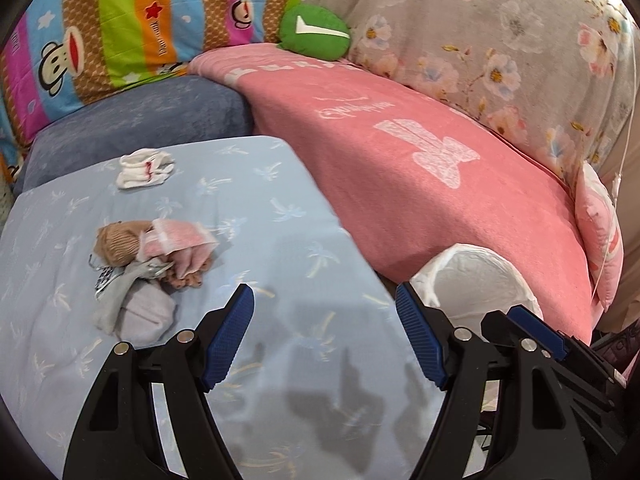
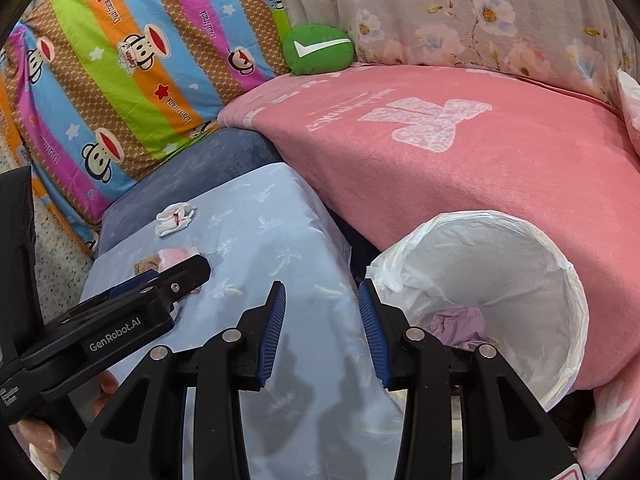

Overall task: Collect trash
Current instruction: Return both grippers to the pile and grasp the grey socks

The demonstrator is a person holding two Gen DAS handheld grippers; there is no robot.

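A heap of trash (image 1: 148, 264), brown, pink and grey scraps, lies on the light blue sheet (image 1: 280, 240). A crumpled white tissue (image 1: 144, 168) sits farther back. My left gripper (image 1: 324, 336) hovers open over the sheet to the right of the heap, with nothing between its blue pads. In the right wrist view my right gripper (image 2: 323, 332) stands open with a narrower gap and holds nothing. It is just left of the white-lined bin (image 2: 472, 216), which holds a purple crumpled piece (image 2: 460, 324). The left gripper (image 2: 176, 280) hides part of the heap (image 2: 160, 260); the tissue (image 2: 176, 218) shows behind.
A pink blanket (image 1: 420, 168) lies beside the sheet, and the bin (image 1: 476, 280) stands against it. Behind are a monkey-print pillow (image 1: 120, 20), a green cushion (image 1: 314, 32), a floral quilt (image 1: 500, 40) and a dark blue pillow (image 1: 140, 128). A hand (image 2: 40, 436) shows at lower left.
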